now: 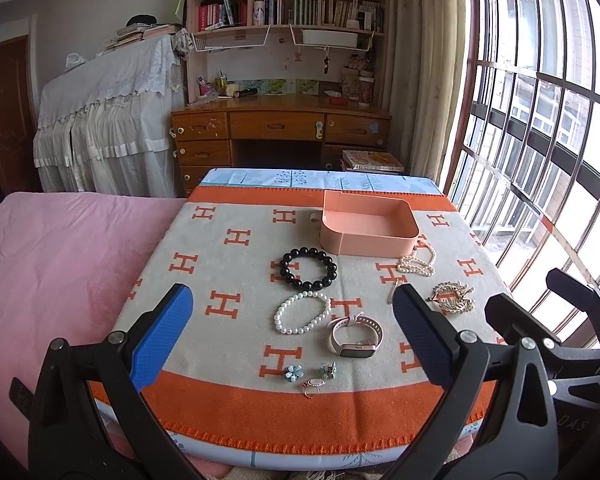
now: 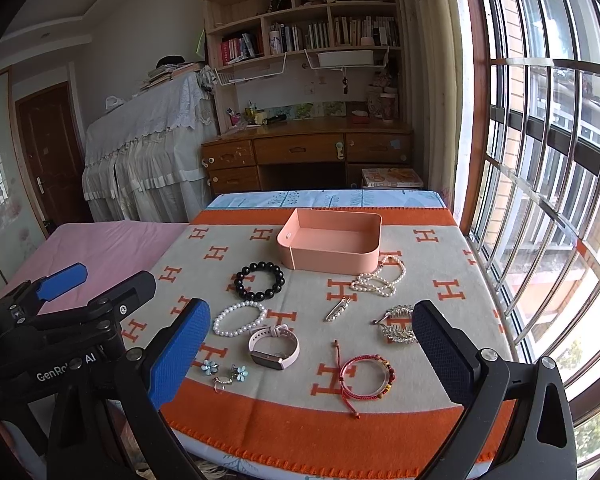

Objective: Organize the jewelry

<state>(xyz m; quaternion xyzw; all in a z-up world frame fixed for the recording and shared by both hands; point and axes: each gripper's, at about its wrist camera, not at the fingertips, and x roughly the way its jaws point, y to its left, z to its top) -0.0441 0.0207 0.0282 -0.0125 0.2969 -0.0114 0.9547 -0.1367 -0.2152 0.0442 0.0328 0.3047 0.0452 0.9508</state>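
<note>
Both grippers, left gripper [image 1: 292, 344] and right gripper [image 2: 312, 352], hang spread and empty; the watch [image 2: 274, 346], at six o'clock from the tray [image 2: 330, 246], looks light and slippery, best pinched across its soft strap.

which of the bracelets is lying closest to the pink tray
The black bead bracelet, lying just in front of the pink tray's left corner. The white pearl bracelet and red cord bracelet lie farther toward the grippers.
</note>
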